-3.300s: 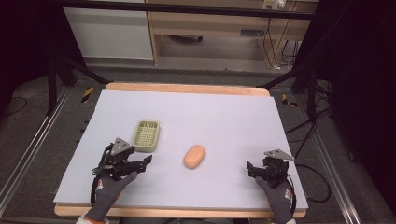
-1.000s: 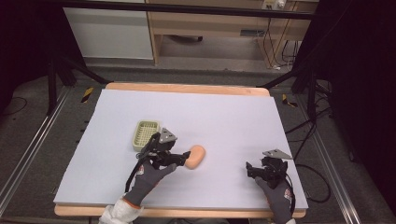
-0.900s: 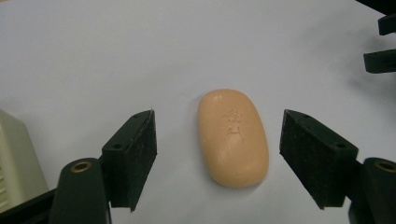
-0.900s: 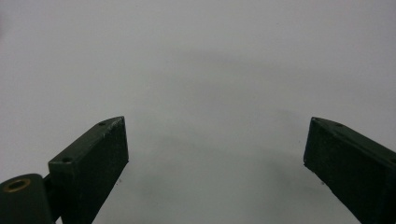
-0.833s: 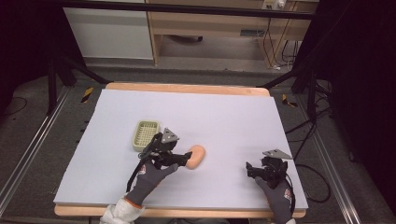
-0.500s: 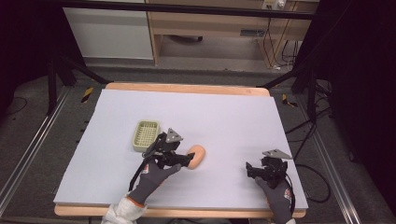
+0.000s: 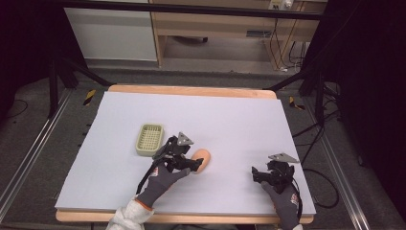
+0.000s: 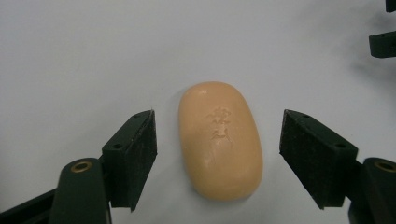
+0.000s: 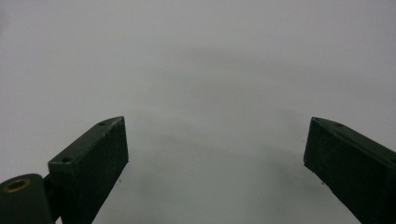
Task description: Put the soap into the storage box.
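An orange oval soap bar [image 7: 201, 160] lies flat on the pale table sheet [image 7: 230, 120], just right of centre-left. My left gripper [image 7: 190, 165] stands open right over it. In the left gripper view the soap [image 8: 220, 139] sits between the two spread jaws with a gap on each side, my left gripper [image 8: 218, 161] touching nothing. A pale green slotted soap dish [image 7: 150, 139] rests to the left of the soap. My right gripper [image 7: 261, 175] is open near the front right of the table; in its own view my right gripper [image 9: 215, 149] has bare sheet between its jaws.
The wooden table edge [image 7: 191, 90] runs along the back. Dark floor, rails and cables [image 7: 316, 139] lie beyond the right side. A cabinet [image 7: 115, 33] stands far behind the table.
My left gripper has travelled from the front left, past the soap dish, rightward to the soap and now straddles it. The right gripper has stayed where it was.
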Demonstrator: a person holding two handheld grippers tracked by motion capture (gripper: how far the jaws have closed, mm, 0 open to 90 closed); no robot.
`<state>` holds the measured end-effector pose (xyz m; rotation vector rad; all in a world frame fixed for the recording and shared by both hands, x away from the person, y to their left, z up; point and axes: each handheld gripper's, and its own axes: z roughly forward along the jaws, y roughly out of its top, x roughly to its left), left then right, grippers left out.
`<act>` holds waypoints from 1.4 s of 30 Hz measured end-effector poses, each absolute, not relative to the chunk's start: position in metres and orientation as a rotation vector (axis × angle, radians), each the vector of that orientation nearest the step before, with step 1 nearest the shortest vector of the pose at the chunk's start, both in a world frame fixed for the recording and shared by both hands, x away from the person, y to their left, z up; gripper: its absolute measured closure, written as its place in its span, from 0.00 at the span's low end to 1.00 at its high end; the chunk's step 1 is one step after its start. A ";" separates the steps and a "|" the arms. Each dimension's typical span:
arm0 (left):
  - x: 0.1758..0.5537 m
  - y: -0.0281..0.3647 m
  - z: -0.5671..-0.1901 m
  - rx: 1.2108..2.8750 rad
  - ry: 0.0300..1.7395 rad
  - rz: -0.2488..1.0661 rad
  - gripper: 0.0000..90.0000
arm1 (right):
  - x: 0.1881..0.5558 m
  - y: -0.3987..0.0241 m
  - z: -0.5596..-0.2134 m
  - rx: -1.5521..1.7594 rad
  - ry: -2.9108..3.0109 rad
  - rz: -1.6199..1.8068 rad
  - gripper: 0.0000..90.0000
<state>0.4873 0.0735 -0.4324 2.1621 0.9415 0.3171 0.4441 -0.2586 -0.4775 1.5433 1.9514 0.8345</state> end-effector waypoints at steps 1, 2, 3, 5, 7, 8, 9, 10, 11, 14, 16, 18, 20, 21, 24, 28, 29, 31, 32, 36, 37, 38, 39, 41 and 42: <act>0.488 0.072 -0.433 2.165 0.946 0.313 0.30 | 0.444 -0.258 -0.478 1.540 1.956 0.830 0.08; 0.489 0.070 -0.435 2.177 0.943 0.315 0.30 | 0.445 -0.258 -0.478 1.539 1.957 0.826 0.08; 0.489 0.070 -0.435 2.177 0.943 0.315 0.30 | 0.445 -0.258 -0.478 1.539 1.957 0.826 0.08; 0.489 0.068 -0.437 2.188 0.941 0.316 0.30 | 0.445 -0.257 -0.478 1.537 1.960 0.825 0.08; 0.490 0.065 -0.439 2.192 0.941 0.314 0.30 | 0.445 -0.257 -0.478 1.542 1.961 0.825 0.08; 0.491 0.064 -0.440 2.198 0.939 0.315 0.30 | 0.445 -0.256 -0.479 1.536 1.966 0.822 0.08; 0.491 0.064 -0.440 2.198 0.939 0.315 0.30 | 0.445 -0.256 -0.479 1.536 1.966 0.822 0.08; 0.491 0.062 -0.441 2.200 0.942 0.317 0.30 | 0.446 -0.256 -0.479 1.533 1.967 0.822 0.08; 0.491 0.062 -0.441 2.200 0.942 0.317 0.30 | 0.446 -0.256 -0.479 1.533 1.967 0.822 0.08; 0.492 0.060 -0.443 2.212 0.939 0.318 0.30 | 0.446 -0.256 -0.479 1.537 1.965 0.821 0.08; 0.492 0.059 -0.445 2.217 0.941 0.320 0.30 | 0.446 -0.255 -0.479 1.540 1.965 0.822 0.08; 0.493 0.057 -0.447 2.225 0.939 0.318 0.30 | 0.446 -0.255 -0.479 1.537 1.969 0.817 0.08; 0.494 0.055 -0.448 2.231 0.941 0.317 0.30 | 0.446 -0.255 -0.479 1.537 1.968 0.818 0.08; 0.494 0.054 -0.449 2.231 0.942 0.318 0.30 | 0.446 -0.255 -0.479 1.537 1.968 0.817 0.08; 0.495 0.052 -0.451 2.240 0.942 0.320 0.30 | 0.446 -0.255 -0.479 1.540 1.968 0.818 0.08; 0.496 0.049 -0.455 2.259 0.943 0.318 0.30 | 0.446 -0.255 -0.479 1.538 1.970 0.817 0.07; 0.496 0.049 -0.455 2.259 0.943 0.318 0.30 | 0.446 -0.255 -0.479 1.538 1.970 0.817 0.07; 0.497 0.048 -0.457 2.258 0.947 0.317 0.30 | 0.446 -0.254 -0.479 1.541 1.971 0.819 0.08; 0.497 0.047 -0.458 2.261 0.950 0.314 0.30 | 0.446 -0.255 -0.479 1.538 1.973 0.817 0.07; 0.498 0.046 -0.461 2.275 0.955 0.320 0.30 | 0.446 -0.254 -0.479 1.540 1.973 0.815 0.07; 0.498 0.046 -0.461 2.275 0.955 0.320 0.30 | 0.446 -0.254 -0.479 1.540 1.973 0.815 0.07; 0.499 0.046 -0.461 2.282 0.960 0.313 0.30 | 0.447 -0.254 -0.479 1.535 1.975 0.815 0.07; 0.499 0.046 -0.461 2.282 0.960 0.313 0.30 | 0.447 -0.254 -0.479 1.535 1.975 0.815 0.07; 0.500 0.045 -0.463 2.283 0.966 0.312 0.30 | 0.447 -0.254 -0.479 1.539 1.976 0.815 0.07; 0.501 0.045 -0.464 2.294 0.965 0.314 0.31 | 0.447 -0.254 -0.479 1.541 1.975 0.813 0.07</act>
